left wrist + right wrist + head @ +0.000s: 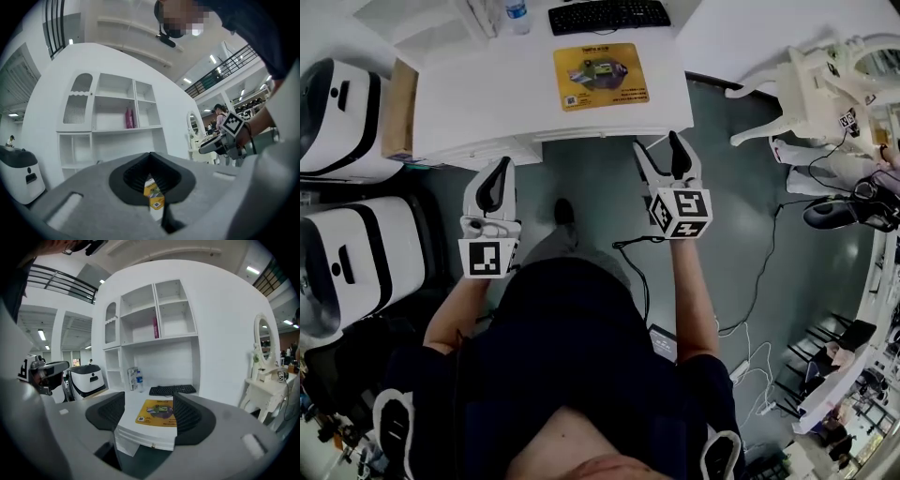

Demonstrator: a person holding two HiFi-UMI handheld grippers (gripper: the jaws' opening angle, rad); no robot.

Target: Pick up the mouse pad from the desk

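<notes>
The yellow mouse pad point(600, 76) lies flat on the white desk point(487, 103), just in front of a black keyboard point(609, 15). Both grippers hang short of the desk's front edge, over the floor. My left gripper point(495, 184) is shut with nothing in it; in the left gripper view point(151, 176) a sliver of the mouse pad point(153, 193) shows through the slit between the pads. My right gripper point(661, 157) is open and empty. In the right gripper view point(149, 416) the mouse pad point(157, 412) sits ahead between the jaws, apart from them.
A water bottle point(517, 16) stands at the desk's back left. Two white machines point(342, 117) point(352, 258) and a cardboard box point(398, 108) flank the left side. A white vanity table point(816, 89) stands at the right. Cables point(759, 281) trail over the floor.
</notes>
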